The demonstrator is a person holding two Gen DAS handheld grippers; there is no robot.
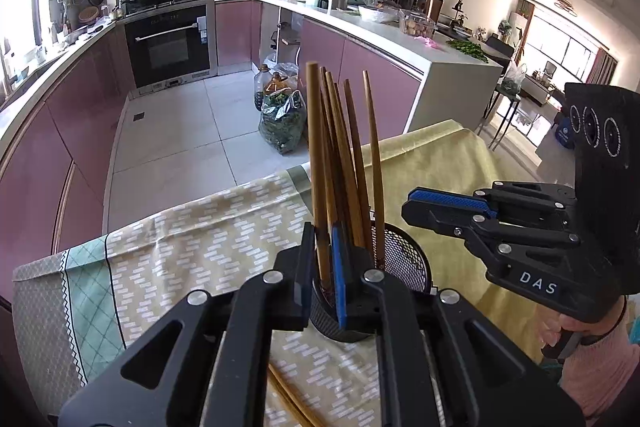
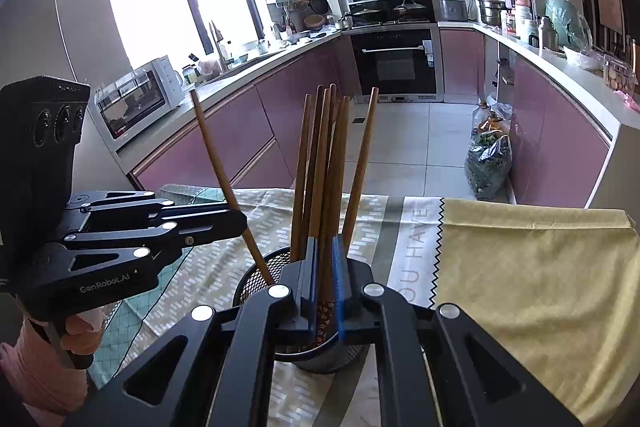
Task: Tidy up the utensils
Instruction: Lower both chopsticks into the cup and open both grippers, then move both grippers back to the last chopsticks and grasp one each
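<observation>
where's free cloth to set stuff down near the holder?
Free: yellow cloth right of the mesh holder, and patterned cloth on its left. Crowded: both grippers at the holder, loose chopsticks under the left gripper.

Brown wooden chopsticks (image 1: 320, 163) stand in a black mesh holder (image 1: 404, 263) – one (image 2: 323, 315) shows a red floral end. The cloth (image 1: 208, 239) is beige with white dashes, one teal-checked band and a plain yellow part (image 2: 532, 267) – both grippers (image 1: 322, 267) (image 2: 323, 279) are black with blue pads
</observation>
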